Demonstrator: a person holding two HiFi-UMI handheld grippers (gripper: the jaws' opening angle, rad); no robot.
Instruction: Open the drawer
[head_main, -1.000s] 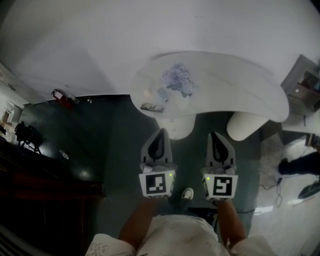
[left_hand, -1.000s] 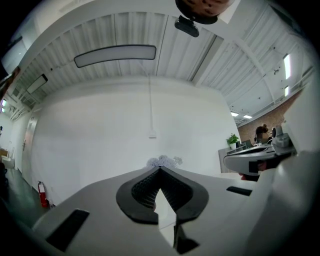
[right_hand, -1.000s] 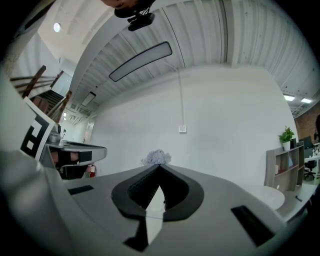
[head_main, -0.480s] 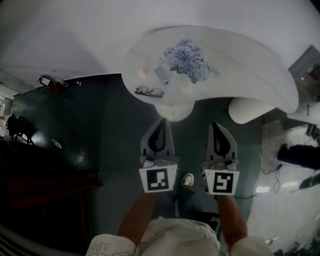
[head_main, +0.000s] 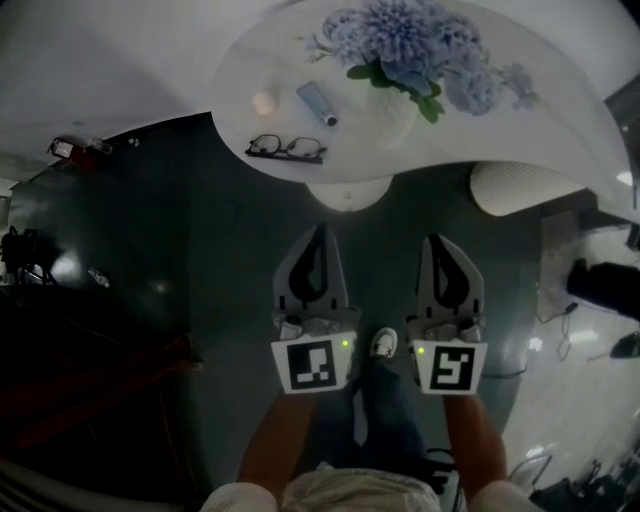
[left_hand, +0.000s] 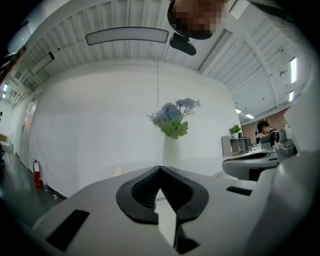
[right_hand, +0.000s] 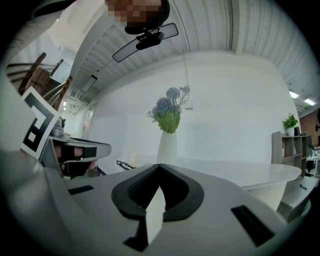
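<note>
"Both tongs empty, then?"

"Both. My left gripper (head_main: 319, 230) and my right gripper (head_main: 436, 240) are each pinched fully together with nothing between the jaws. I hold them side by side and level over the dark floor (head_main: 200, 260), just short of the white table (head_main: 560, 120)."

"What changed in the last second?"

"I've sunk and drawn closer. The table has grown in my head view and slid up the frame, so the flowers (head_main: 420, 40), the glasses (head_main: 287, 148) and the little tube (head_main: 316, 104) read sharply now. In both gripper views the top of the table sits at about jaw height, with the vase (left_hand: 171, 150) straight ahead."

"And the drawer?"

"I can't find it in any view. My guess is that it sits under the table, hence the crouch. Nothing of the task is done yet, and these closed jaws will likely have to part before they can take hold of it, unless I hook it instead."
</note>
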